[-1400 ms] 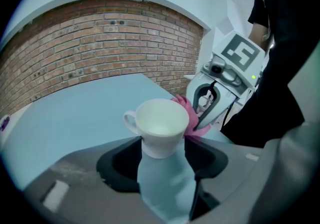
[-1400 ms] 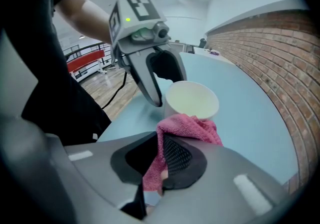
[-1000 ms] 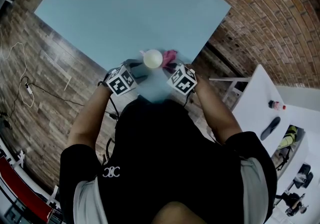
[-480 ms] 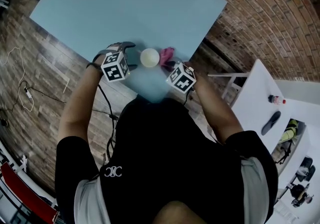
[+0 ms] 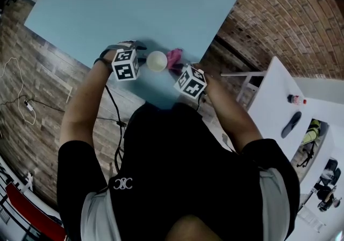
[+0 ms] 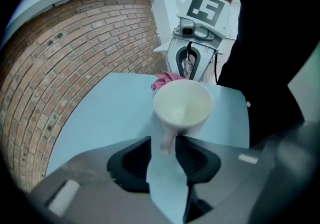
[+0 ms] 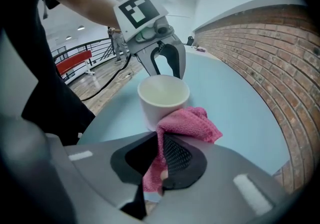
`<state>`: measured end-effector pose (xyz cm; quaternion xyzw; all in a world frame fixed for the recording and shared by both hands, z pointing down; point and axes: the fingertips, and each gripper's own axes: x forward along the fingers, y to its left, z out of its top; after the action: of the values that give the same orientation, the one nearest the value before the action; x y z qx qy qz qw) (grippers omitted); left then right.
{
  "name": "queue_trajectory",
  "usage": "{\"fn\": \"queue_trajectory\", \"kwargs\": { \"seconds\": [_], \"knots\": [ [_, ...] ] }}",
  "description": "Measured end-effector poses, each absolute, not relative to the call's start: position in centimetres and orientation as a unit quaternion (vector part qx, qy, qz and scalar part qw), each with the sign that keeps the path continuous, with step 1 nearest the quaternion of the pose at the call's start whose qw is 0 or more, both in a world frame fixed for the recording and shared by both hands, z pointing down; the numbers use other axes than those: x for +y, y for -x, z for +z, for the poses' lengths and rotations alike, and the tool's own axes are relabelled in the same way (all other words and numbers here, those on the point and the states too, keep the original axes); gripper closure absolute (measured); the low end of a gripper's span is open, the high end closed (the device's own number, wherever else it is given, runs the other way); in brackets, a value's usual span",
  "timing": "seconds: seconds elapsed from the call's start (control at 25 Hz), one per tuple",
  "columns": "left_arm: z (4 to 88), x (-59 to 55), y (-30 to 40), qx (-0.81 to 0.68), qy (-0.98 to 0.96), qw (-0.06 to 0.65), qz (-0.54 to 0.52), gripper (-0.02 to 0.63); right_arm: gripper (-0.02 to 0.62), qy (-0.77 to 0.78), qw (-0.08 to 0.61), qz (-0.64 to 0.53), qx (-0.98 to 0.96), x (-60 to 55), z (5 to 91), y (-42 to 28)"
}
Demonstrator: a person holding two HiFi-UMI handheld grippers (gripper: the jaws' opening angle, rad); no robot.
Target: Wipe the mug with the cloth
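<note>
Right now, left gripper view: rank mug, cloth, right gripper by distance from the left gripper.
1. mug: handle between the jaws of the left gripper, which have just been closing.
2. cloth: behind the mug's far rim, left.
3. right gripper: beyond, holding the cloth.
</note>
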<state>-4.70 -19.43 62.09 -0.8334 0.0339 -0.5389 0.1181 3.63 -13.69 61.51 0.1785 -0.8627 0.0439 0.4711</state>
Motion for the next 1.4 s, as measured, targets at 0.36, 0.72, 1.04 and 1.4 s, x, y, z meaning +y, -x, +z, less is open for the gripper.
{"fn": "queue_trajectory", "kwargs": {
  "seconds": [0.36, 0.72, 1.04, 1.4],
  "knots": [
    [62.0, -19.2, 4.4, 0.051, 0.846, 0.086, -0.524, 0.548, 0.558, -0.182, 0.471, 0.043, -0.862, -13.9, 61.4, -3.5],
    [62.3, -19.5, 4.7, 0.089, 0.831, 0.089, -0.541, 0.546, 0.558, -0.157, 0.484, 0.028, -0.861, -11.9, 61.5, -2.3],
    [62.0, -19.5, 4.3, 0.125, 0.837, 0.057, -0.53, 0.548, 0.558, -0.137, 0.467, 0.043, -0.873, -9.4, 61.3, 0.3],
    [61.9, -16.5, 3.2, 0.127, 0.859, -0.007, -0.497, 0.548, 0.558, -0.155, 0.446, 0.043, -0.88, -9.7, 61.3, 2.4]
  ]
}}
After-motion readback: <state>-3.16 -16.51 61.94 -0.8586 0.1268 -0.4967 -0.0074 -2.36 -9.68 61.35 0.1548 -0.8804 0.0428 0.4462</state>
